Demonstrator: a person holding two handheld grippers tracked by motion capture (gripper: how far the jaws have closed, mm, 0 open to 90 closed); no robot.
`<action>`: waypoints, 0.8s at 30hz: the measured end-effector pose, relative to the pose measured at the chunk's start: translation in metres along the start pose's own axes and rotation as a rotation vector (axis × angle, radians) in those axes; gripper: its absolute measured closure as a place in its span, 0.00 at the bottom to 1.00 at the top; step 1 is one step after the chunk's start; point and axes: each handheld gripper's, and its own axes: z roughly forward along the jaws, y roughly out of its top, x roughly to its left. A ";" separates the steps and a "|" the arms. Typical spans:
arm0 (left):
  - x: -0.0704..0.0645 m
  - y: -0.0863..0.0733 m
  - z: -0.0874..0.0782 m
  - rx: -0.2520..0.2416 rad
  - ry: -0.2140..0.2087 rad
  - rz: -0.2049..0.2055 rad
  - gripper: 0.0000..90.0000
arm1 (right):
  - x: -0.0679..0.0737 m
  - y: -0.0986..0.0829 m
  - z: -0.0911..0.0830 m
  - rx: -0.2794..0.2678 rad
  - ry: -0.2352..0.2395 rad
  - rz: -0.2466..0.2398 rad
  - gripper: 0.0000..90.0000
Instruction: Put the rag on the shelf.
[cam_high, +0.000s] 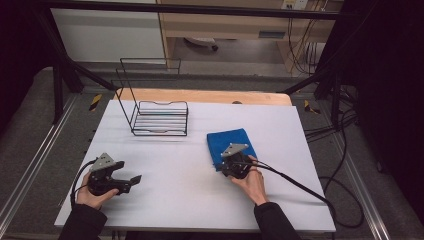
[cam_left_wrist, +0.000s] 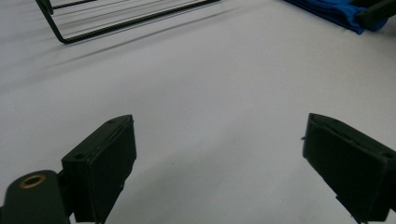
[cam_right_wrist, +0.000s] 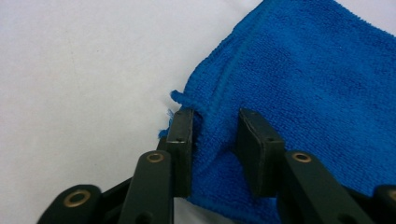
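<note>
Right now I am looking down on a white table (cam_high: 175, 200) from the high view, with a person's two hands coming in from the near edge, each holding a gripper.

On the right side, the right gripper (cam_high: 235, 162) is sitting at the near edge of a blue cloth (cam_high: 227, 140). That cloth is lying folded and flat on the table, right of centre. In the right gripper view, I am seeing the right gripper (cam_right_wrist: 215, 135) with its jaws part-way closed, and a raised fold of the cloth (cam_right_wrist: 303, 74) is sitting between them, near one corner. One jaw is pressing against the cloth's hemmed edge; the other is resting on the cloth's top surface. The fabric is bunching up between them, so I am reading this as a pinch on the cloth.

On the left side, the left gripper (cam_high: 127, 181) is hovering near the front left of the table, well apart from the cloth. In the left gripper view, the left gripper (cam_left_wrist: 219, 158) is showing its jaws spread wide, with bare table between them.

Farther back, a black wire rack (cam_high: 159, 117) is standing on the table, left of centre, beyond both grippers and apart from the cloth.
</note>
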 end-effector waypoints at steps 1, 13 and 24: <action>0.000 0.000 0.000 -0.001 -0.001 0.000 0.11 | 0.000 0.000 0.000 0.000 -0.002 -0.006 0.77; 0.001 0.000 0.000 0.000 -0.002 -0.001 0.11 | -0.004 0.000 -0.003 -0.006 -0.005 0.047 0.97; 0.001 0.000 0.000 0.000 0.000 -0.005 0.11 | 0.000 0.009 -0.025 -0.089 0.097 0.121 0.98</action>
